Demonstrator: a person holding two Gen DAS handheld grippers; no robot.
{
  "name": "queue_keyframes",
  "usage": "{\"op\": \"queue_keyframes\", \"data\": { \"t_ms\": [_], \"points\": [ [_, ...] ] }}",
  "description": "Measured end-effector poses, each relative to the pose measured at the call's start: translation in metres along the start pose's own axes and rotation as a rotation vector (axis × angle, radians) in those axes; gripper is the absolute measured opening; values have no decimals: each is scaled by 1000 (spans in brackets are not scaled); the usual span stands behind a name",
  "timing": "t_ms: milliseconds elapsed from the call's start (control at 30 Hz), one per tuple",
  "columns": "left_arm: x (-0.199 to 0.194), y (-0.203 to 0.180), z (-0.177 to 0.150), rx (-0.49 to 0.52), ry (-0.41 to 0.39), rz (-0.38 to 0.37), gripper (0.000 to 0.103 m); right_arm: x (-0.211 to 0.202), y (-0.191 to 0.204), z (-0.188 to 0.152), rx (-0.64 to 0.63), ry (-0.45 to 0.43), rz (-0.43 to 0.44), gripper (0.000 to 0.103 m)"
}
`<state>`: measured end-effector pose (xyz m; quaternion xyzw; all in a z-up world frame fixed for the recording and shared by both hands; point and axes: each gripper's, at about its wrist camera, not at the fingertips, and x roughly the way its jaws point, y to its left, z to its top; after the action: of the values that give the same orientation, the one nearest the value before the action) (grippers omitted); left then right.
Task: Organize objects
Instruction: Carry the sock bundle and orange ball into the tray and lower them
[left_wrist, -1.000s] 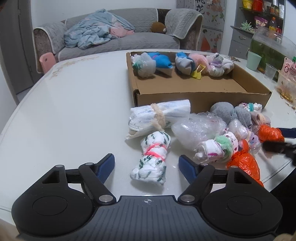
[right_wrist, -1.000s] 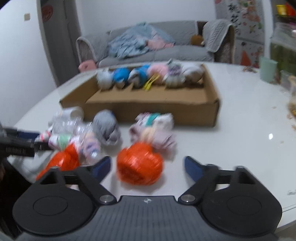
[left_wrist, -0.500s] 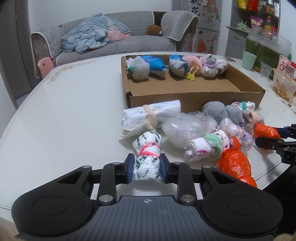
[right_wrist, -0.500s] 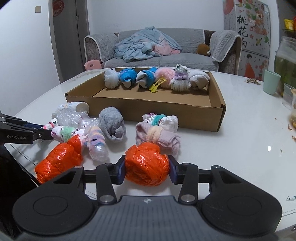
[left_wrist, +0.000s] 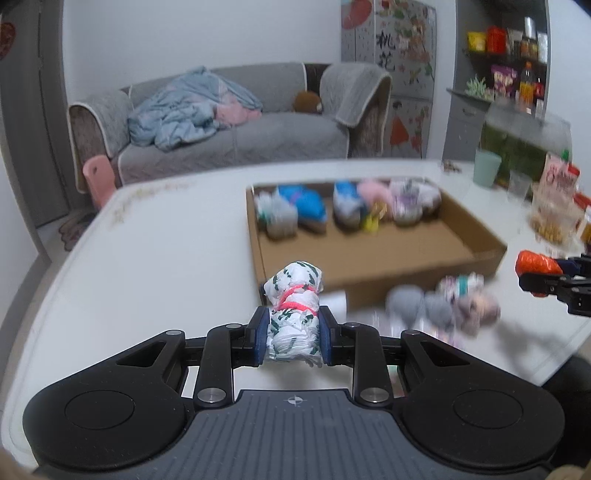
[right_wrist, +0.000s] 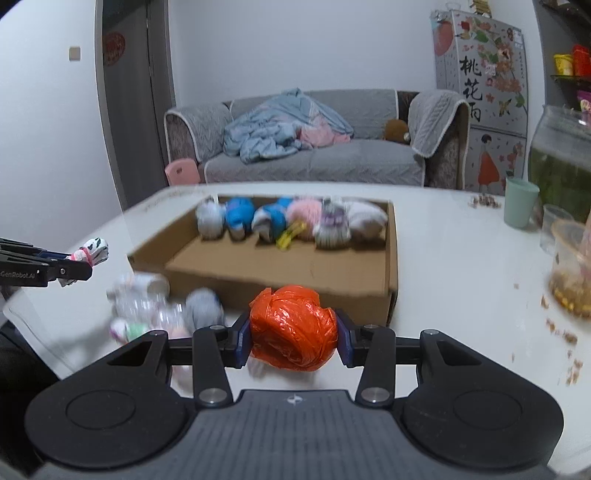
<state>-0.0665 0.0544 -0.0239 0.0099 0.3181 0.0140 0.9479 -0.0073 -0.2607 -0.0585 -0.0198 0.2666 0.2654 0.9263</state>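
1. Left gripper (left_wrist: 292, 341): closed on the white-green bundle (left_wrist: 293, 321), a rolled cloth tied w/ a pink band. Bundle's long axis runs fwd along the fingers, its tip pointing to frame centre. It appears lifted off the desk (left_wrist: 155, 258).
2. Right gripper (right_wrist: 293, 341): closed on the orange bag ball (right_wrist: 293, 326), pinched at its left & right sides; roughly round, so no long axis to mind. Also appears clear of the desk.
3. Key relation, left view: cardboard box (left_wrist: 476, 247) lies ahead & slightly right of the held bundle, in centre-right of frame. Its near wall sits just beyond the bundle's tip. Judged next move: carry fwd & over that wall.
4. Key relation, right view: box is straight ahead, its near wall (right_wrist: 280, 286) just above the orange ball in frame. Open floor shows behind that wall.
5. Box contents: row of bundles (right_wrist: 288, 221) along the far wall (blurred); near half is bare cardboard.
6. Loose pile (left_wrist: 439, 304) still on desk btwn the two grippers, lower right of left view; blurred, items not countable.
7. Nearer arm: neither clearly; both seem close to the near wall.
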Motion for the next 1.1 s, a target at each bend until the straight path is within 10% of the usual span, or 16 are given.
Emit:
{"op": "queue_keyframes", "data": {
  "t_ms": [467,1100],
  "points": [
    [85,6,99,-28,66,0,34,67,15,103,-28,-26,178,41],
    [183,7,76,7,181,51,34,213,46,115,39,313,259,41]
  ]
}}
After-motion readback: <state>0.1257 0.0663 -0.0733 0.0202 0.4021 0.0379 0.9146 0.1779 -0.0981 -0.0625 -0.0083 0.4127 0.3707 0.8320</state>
